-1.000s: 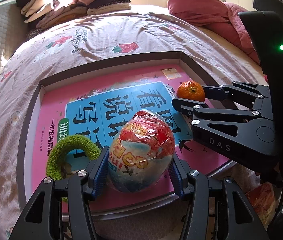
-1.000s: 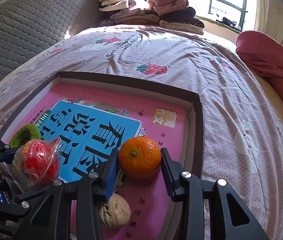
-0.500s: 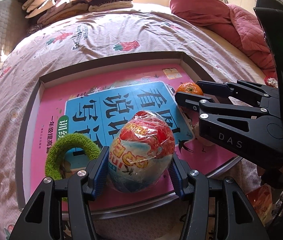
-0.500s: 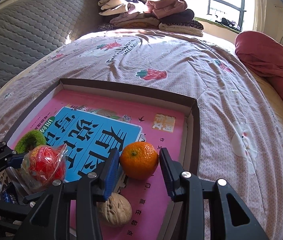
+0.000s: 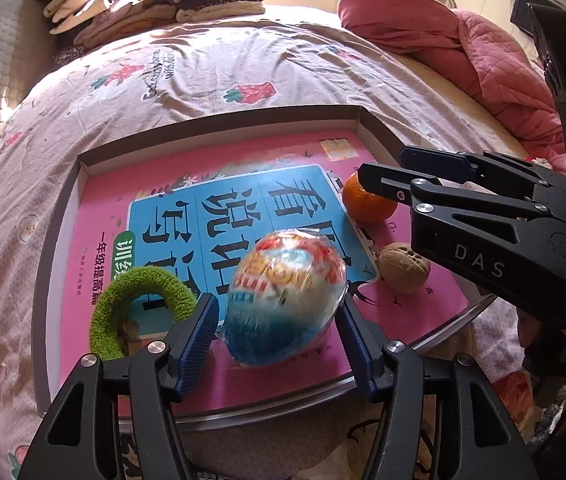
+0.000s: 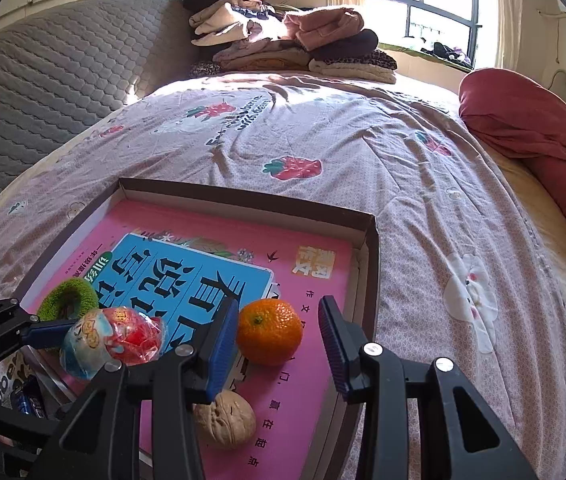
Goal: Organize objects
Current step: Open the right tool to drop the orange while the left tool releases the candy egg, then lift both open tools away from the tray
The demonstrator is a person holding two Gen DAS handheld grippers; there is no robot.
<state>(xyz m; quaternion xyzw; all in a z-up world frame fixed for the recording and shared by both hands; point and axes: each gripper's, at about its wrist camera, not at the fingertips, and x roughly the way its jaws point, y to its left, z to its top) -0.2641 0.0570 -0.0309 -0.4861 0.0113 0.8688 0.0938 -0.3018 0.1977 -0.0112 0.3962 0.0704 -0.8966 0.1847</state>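
Note:
A shallow brown-rimmed box (image 5: pixel 219 120) lies on the bed with a pink book (image 5: pixel 99 216) inside it. On the book rests a plastic-wrapped toy egg (image 5: pixel 283 300), blurred, between the fingers of my left gripper (image 5: pixel 278 304). Those jaws are opening, and a thin gap shows at the left pad. A green fuzzy ring (image 5: pixel 143 284) leans beside the left finger. My right gripper (image 6: pixel 279 312) is open around an orange (image 6: pixel 269 332), with a clear gap at its right pad. The orange sits on the book, and a walnut (image 6: pixel 225 420) lies under the right gripper's left finger.
Folded clothes (image 6: pixel 283 48) are piled at the far end of the strawberry-print bedcover (image 6: pixel 323 132). A red quilt (image 5: pixel 443 28) lies on the right. Snack packets (image 6: pixel 15 380) sit below the box's near corner. A grey padded headboard (image 6: pixel 43 80) rises on the left.
The right gripper has drawn back from the orange, which stays on the book, and the walnut now shows in the left view. The left jaws have widened and the egg has tipped.

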